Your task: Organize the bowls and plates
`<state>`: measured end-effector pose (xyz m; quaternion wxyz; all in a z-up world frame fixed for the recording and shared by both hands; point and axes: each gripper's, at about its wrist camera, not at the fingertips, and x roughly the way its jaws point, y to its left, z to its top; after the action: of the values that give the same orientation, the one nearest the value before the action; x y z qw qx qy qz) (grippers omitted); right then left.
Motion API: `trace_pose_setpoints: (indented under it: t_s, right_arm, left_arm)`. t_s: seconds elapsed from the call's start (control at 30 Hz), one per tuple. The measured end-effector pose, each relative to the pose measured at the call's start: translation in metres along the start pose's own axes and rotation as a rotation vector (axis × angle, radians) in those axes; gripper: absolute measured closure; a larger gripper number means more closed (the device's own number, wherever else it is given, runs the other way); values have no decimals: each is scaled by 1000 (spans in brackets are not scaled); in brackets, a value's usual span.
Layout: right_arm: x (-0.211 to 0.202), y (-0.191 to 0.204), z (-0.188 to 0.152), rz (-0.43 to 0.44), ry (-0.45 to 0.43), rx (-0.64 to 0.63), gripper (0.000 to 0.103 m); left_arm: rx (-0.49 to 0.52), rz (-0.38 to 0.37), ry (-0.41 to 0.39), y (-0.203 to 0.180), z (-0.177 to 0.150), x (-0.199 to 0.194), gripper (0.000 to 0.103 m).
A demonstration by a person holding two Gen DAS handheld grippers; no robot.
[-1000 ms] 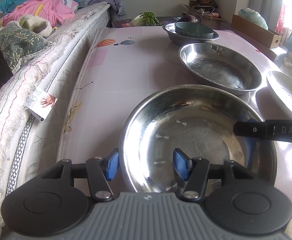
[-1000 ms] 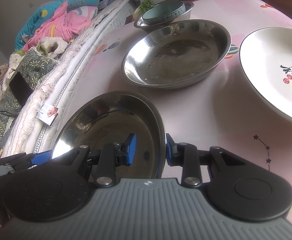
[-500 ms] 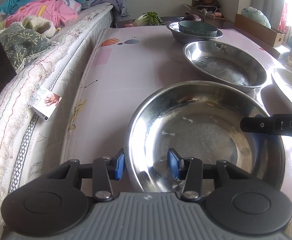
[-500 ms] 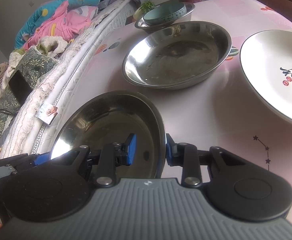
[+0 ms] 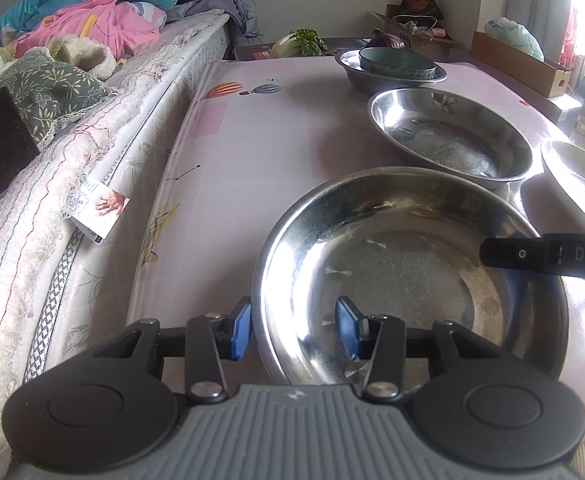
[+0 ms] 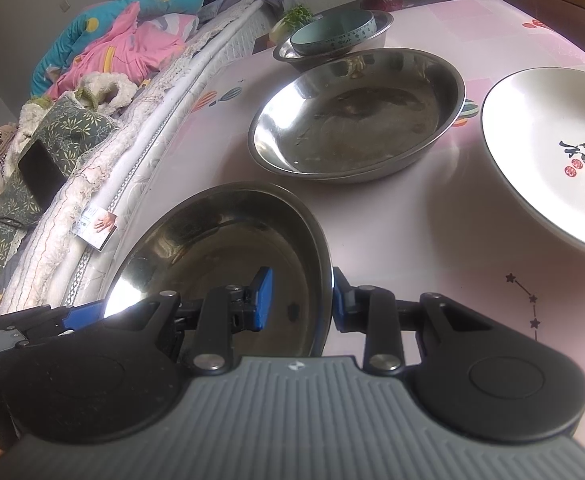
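Observation:
A large steel pan sits at the near edge of the pink table; it also shows in the right wrist view. My left gripper straddles its near-left rim, one pad outside and one inside, with a gap on the inner side. My right gripper straddles its right rim, pads close to the rim. A second steel pan lies behind it. A teal bowl sits in a smaller steel bowl. A white printed plate lies at the right.
A bed with a quilted cover and piled bedding runs along the table's left side. A cardboard box and vegetables stand beyond the far edge.
My left gripper has narrowed around the near pan's rim. The right gripper has stayed at the opposite rim. The pan has shifted little.

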<state>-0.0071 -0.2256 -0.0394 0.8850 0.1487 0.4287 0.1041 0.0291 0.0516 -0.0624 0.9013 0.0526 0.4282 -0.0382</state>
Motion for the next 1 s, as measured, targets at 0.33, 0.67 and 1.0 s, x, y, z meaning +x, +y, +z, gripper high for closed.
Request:
trace_pose_setpoints:
  t_s: [0.33, 0.67, 1.0]
  right_arm:
    - [-4, 3, 0, -1, -17, -19, 73]
    - [2, -1, -3, -9, 1, -6, 74]
    - [0, -2, -7, -8, -1, -15, 74]
  left_arm:
    - [7, 9, -19, -1, 0, -6, 58]
    - [-7, -26, -23, 4, -1, -6, 57]
    - [-152, -177, 35, 32, -6, 6, 61]
